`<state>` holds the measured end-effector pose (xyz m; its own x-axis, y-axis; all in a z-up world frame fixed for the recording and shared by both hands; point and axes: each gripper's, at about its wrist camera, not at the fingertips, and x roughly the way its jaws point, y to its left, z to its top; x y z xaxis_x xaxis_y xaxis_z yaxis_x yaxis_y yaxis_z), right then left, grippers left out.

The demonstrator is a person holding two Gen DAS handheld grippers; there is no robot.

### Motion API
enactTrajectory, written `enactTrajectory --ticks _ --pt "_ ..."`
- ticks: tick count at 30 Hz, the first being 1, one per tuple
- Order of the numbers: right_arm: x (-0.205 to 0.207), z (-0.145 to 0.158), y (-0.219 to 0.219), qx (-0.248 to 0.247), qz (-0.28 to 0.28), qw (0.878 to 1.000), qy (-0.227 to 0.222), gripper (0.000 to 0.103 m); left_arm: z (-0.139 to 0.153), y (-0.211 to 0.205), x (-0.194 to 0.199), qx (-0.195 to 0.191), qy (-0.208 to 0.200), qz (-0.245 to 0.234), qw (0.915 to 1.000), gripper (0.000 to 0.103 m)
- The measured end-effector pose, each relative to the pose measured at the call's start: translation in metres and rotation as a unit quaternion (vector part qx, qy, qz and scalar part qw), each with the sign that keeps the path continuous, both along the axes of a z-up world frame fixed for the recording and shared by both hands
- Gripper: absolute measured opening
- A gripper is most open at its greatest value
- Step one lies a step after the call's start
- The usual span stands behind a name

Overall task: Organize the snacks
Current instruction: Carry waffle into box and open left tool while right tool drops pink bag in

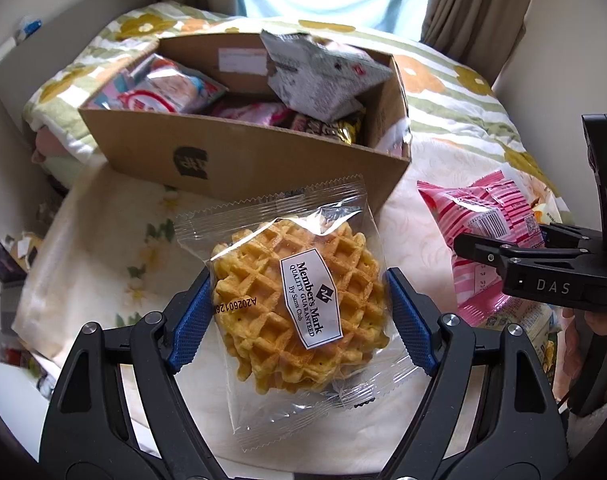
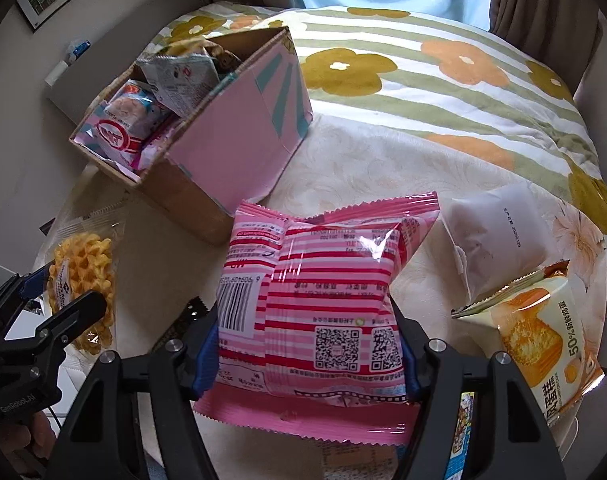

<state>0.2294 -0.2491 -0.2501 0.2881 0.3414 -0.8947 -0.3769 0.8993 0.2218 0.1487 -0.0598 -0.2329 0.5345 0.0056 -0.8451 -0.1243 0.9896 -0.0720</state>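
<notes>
The left tongs (image 1: 299,312) are closed on a clear crinkled plastic packet holding a round golden waffle (image 1: 299,304), gripped at both sides by the ribbed blue pads (image 1: 191,320). Its white label reads "Member's Mark, Quality Guaranteed, By Sam's Club". The right tongs (image 2: 307,344) are closed on a glossy pink-and-red striped packet (image 2: 319,300), printed with a barcode and two QR codes. Both packets are held above the cream patterned bed cover (image 2: 363,168). Beyond them, a corrugated cardboard box (image 1: 263,160) with one pink side is seen on the bed, filled with assorted snack bags. A frosted white packet (image 2: 499,236) and an orange packet marked "50%" (image 2: 543,340) lie near the bed's right edge.
</notes>
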Motion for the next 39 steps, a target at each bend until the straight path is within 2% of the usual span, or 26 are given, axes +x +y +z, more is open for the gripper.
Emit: enactTrajectory --ticks 13,21,25,30,32,35,39 --pt "-0.031 0.081 0.049 0.039 -0.046 0.996 -0.060 0.065 0.092 0.070 0.002 0.016 -0.081 -0.041 0.9957 0.079" --pt "-0.029 0.114 0.092 0.051 -0.087 0.991 -0.092 0.065 0.127 0.125 0.053 0.008 -0.110 -0.088 0.9900 0.079" --pt "-0.020 0.122 0.108 0.047 -0.112 0.987 -0.102 0.065 0.133 0.145 0.088 -0.003 -0.116 -0.113 0.9868 0.079" --pt "-0.008 0.123 0.122 0.043 -0.145 0.983 -0.106 0.065 0.121 0.155 0.131 -0.016 -0.101 -0.150 0.9833 0.080" --pt "-0.003 0.121 0.125 0.043 -0.157 0.981 -0.101 0.065 0.114 0.155 0.143 -0.024 -0.093 -0.168 0.9811 0.085" --pt "0.003 0.117 0.130 0.039 -0.167 0.981 -0.093 0.065 0.104 0.153 0.154 -0.009 -0.088 -0.178 0.9800 0.103" --pt "0.011 0.109 0.133 0.034 -0.173 0.981 -0.078 0.065 0.087 0.158 0.158 0.001 -0.075 -0.187 0.9795 0.103"
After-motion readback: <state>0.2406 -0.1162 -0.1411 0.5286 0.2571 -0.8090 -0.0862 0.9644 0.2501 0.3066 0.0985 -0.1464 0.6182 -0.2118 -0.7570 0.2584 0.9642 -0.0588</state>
